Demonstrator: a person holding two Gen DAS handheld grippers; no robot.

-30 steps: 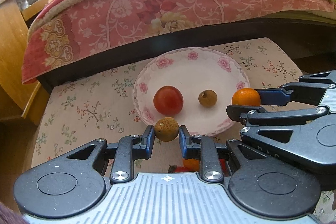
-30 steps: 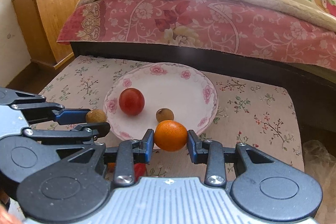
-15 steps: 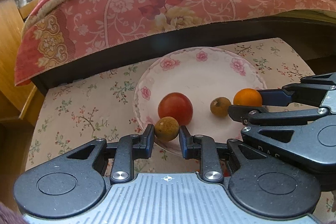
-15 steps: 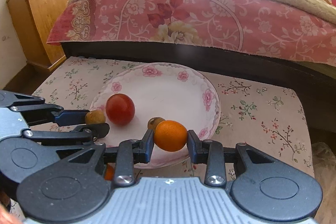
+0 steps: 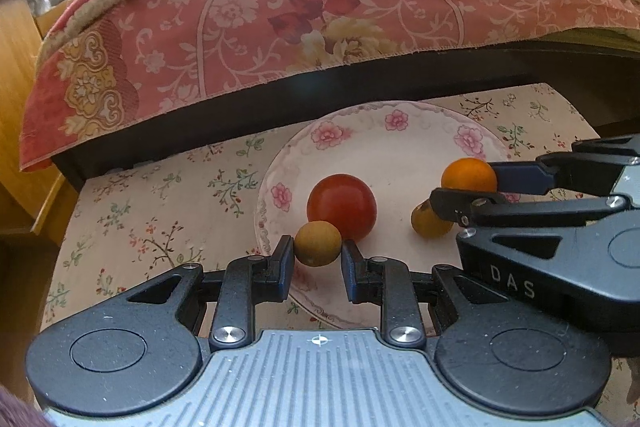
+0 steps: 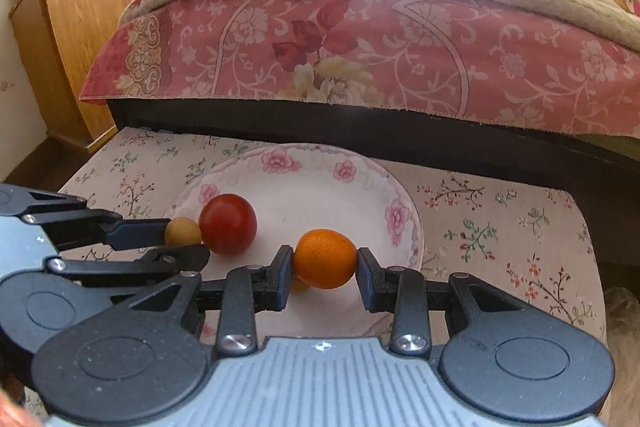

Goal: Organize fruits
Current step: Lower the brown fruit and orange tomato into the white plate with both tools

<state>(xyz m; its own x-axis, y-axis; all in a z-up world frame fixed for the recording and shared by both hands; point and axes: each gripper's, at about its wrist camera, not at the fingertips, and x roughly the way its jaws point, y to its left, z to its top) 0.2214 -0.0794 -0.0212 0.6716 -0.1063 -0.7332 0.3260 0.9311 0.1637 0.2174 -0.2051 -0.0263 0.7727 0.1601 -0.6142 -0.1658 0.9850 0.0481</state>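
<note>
1. Fruits sat on and over a white plate (image 5: 360, 147) with pink flowers on its rim, which rested on a floral-covered worktop (image 5: 160, 211) beside a bed.
2. A red tomato (image 5: 342, 207) lay on the plate's left half, as the left wrist view showed it.
3. The left gripper (image 5: 316, 261) was clenched on a small tan-brown round fruit (image 5: 318, 243), its blue-padded fingers (image 5: 285, 261) pressing it from both sides.
4. That held fruit sat over the plate's near left edge, just in front of the tomato; whether the two touched could not be told.
5. The right gripper (image 6: 325, 275) was clamped on an orange (image 6: 325, 259), holding it over the near part of the plate.
6. In the left wrist view the orange (image 5: 469, 175) showed at the right, between the right gripper's fingers.
7. A second small tan-brown fruit (image 5: 430, 223) lay on the plate just below the orange, partly hidden by the right gripper's near finger.
8. In the right wrist view only a sliver of it (image 6: 301, 285) showed below the orange.
9. A pink floral quilt (image 6: 360, 47) hung over the bed's dark frame behind the worktop, and a wooden cabinet (image 6: 80, 27) stood to the left.
</note>
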